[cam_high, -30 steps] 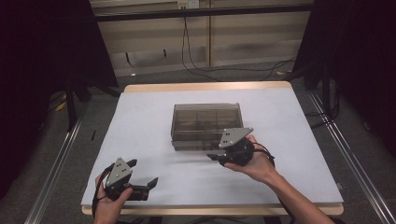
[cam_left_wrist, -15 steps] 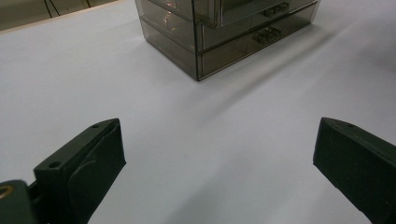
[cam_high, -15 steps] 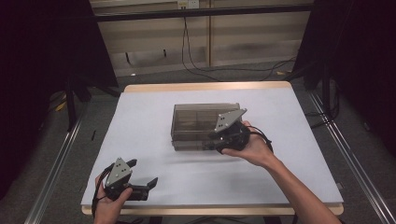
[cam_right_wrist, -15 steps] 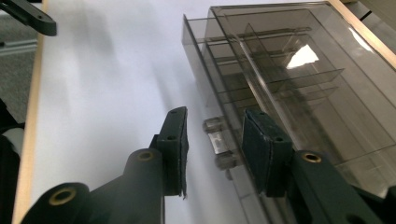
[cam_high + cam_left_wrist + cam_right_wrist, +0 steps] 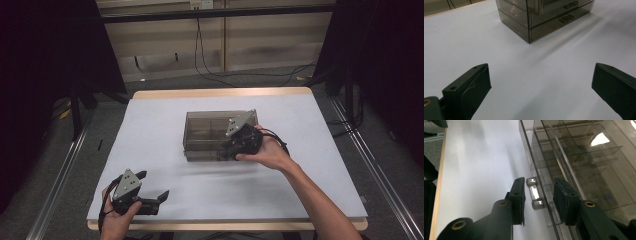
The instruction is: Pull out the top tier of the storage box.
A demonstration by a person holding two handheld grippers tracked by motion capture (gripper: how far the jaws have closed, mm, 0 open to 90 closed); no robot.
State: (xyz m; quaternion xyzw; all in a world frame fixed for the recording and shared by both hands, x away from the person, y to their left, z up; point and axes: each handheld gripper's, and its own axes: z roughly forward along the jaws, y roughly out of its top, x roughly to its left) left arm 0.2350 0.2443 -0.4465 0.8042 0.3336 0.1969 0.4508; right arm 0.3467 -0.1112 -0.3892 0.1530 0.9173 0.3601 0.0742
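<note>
The right gripper [image 5: 239,145] has moved forward, fingers part-open around the drawer box's [image 5: 210,132] handle [image 5: 535,195]; left gripper [image 5: 150,192] wide open.

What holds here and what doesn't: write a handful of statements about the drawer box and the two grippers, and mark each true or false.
1. The right gripper has its jaws either side of a clear drawer handle. True.
2. The left gripper is clamped on the drawer box. False: it is open, near the table's front edge, apart from the box.
3. The box is a smoky see-through cabinet with drawers. True.
4. The box stands on the bare floor. False: it stands on the white table.
5. The right gripper's jaws are fully shut on the handle. False: a gap shows between the jaws and the handle.
</note>
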